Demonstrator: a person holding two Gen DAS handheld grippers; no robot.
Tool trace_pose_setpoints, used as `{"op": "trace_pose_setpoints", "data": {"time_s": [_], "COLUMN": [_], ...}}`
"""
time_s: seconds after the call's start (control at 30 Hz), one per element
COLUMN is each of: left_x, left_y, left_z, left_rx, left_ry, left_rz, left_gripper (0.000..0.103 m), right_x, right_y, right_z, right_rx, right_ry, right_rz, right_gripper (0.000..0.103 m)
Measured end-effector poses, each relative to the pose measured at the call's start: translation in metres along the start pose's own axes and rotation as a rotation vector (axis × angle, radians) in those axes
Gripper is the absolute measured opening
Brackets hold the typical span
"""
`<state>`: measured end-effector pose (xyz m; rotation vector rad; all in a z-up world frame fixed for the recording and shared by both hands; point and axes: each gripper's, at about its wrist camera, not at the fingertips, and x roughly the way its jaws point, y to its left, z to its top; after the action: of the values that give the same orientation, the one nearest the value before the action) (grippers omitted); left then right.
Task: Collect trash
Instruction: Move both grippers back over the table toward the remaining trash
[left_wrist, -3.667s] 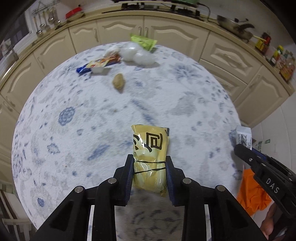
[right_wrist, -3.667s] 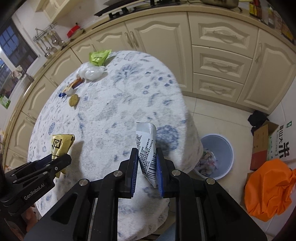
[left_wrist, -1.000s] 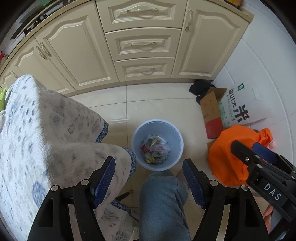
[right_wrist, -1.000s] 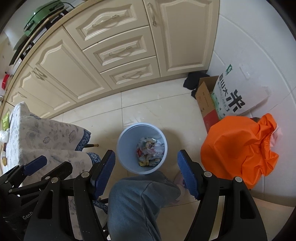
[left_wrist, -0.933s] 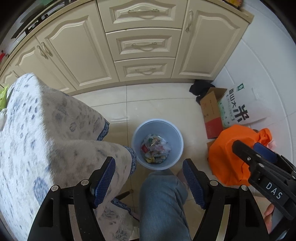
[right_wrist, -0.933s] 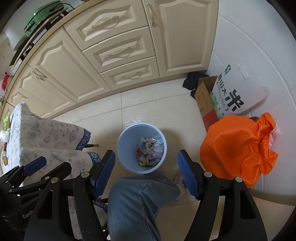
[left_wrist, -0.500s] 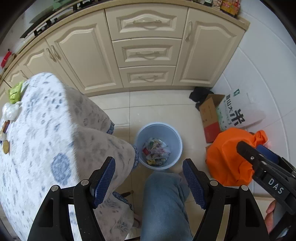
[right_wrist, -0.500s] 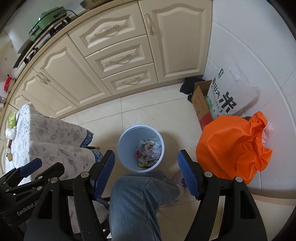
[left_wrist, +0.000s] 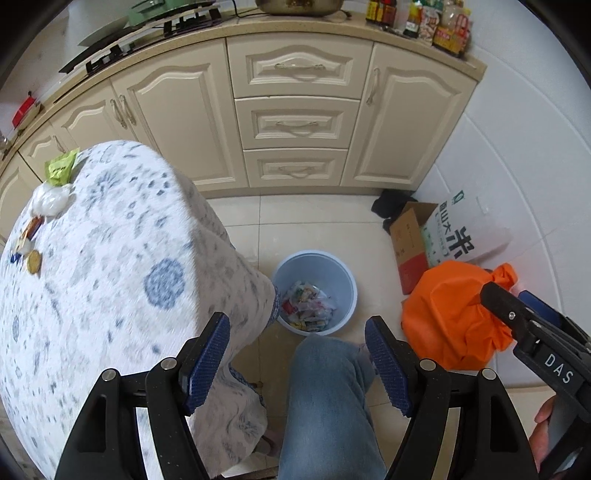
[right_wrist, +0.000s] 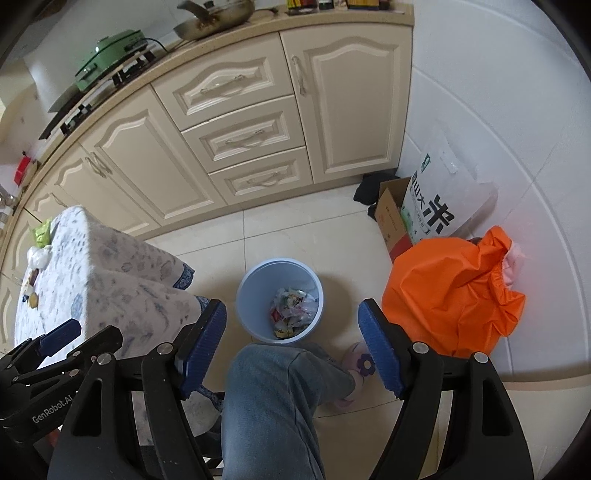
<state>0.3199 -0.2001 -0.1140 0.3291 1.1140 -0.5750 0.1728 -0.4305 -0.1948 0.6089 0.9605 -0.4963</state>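
Note:
A pale blue trash bin (left_wrist: 316, 291) (right_wrist: 279, 299) stands on the floor tiles with several wrappers inside it. High above it my left gripper (left_wrist: 297, 360) is open and holds nothing. My right gripper (right_wrist: 291, 345) hangs beside it; its jaws are opening with nothing between them. On the round table (left_wrist: 110, 280) (right_wrist: 92, 280) lie a green wrapper (left_wrist: 59, 170), a white crumpled bag (left_wrist: 50, 199), a red-blue wrapper (left_wrist: 27, 232) and a small brown piece (left_wrist: 34, 261).
A person's jeans-clad knee (left_wrist: 325, 398) (right_wrist: 273, 398) is below both grippers, a slippered foot (right_wrist: 356, 363) by the bin. An orange bag (right_wrist: 450, 295), a cardboard box (right_wrist: 391, 218) and a white rice sack (right_wrist: 439, 195) sit at the right wall. Cream cabinets (left_wrist: 295, 122) run behind.
Both grippers have risen away from the bin, which looks smaller now. More of the table, with its remaining trash, has come into the left wrist view.

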Motion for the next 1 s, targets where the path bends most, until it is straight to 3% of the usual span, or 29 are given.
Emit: {"op": "trace_pose_setpoints", "data": {"time_s": [0.1,0.23,0.43,1.0], "left_x": [-0.014,-0.036,-0.065,-0.120], "left_y": [0.009,0.025,0.060,0.179], "left_z": [-0.010,-0.029,-0.060,-0.131], "left_rx": [-0.010,-0.033,-0.102,-0.392], "left_ry": [-0.020,-0.055,-0.093,-0.131], "left_rz": [-0.009,-0.002,0.025,0.151], "left_gripper": [0.072,0.073,0.074,0.074], "right_x": [-0.013,-0.029,-0.041,-0.045], "right_y": [0.011,0.026,0.062,0.182], "right_z": [-0.010,-0.022,-0.038,-0.074], "right_rx": [-0.026,-0.047,-0.120,-0.340], "right_ry": [-0.019,-0.055,-0.069,-0.047], "right_rz": [0.004,0.009,0.040,0.155], "right_gripper": [0.076,0.085,0.090,0.097]}}
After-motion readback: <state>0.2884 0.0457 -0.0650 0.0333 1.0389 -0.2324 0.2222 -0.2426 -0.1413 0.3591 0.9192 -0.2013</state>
